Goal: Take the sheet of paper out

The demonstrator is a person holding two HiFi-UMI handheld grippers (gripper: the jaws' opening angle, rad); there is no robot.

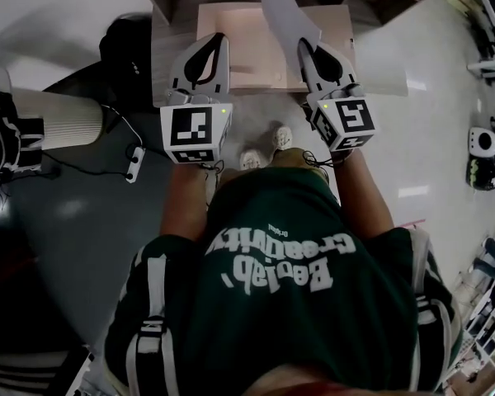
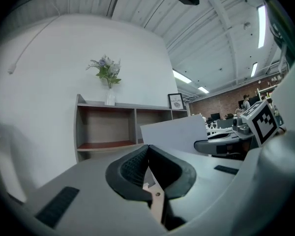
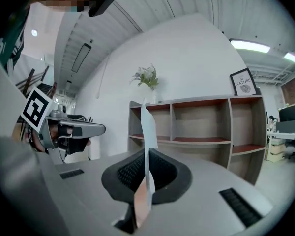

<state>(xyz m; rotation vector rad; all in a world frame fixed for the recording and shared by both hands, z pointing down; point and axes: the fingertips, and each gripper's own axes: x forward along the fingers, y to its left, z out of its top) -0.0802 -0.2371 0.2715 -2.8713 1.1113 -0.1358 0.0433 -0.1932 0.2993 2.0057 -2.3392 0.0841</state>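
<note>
A white sheet of paper [image 1: 282,8] stands up from my right gripper [image 1: 308,49], which is shut on the sheet's lower edge. In the right gripper view the paper [image 3: 146,132] runs edge-on between the closed pads and rises above them. My left gripper [image 1: 215,41] hovers to its left at about the same height, shut with nothing between its fingers. In the left gripper view the pads meet [image 2: 148,147], and the held paper [image 2: 174,134] shows flat behind them, with the right gripper [image 2: 226,144] beside it. Both grippers point level toward a low wooden shelf unit [image 1: 239,44].
The shelf unit [image 3: 201,127] has open, bare compartments. A vase of flowers [image 2: 108,77] and a framed picture [image 3: 243,82] stand on its top. A white ribbed cylinder [image 1: 54,118] and a cable with a small box [image 1: 134,162] lie on the floor at the left.
</note>
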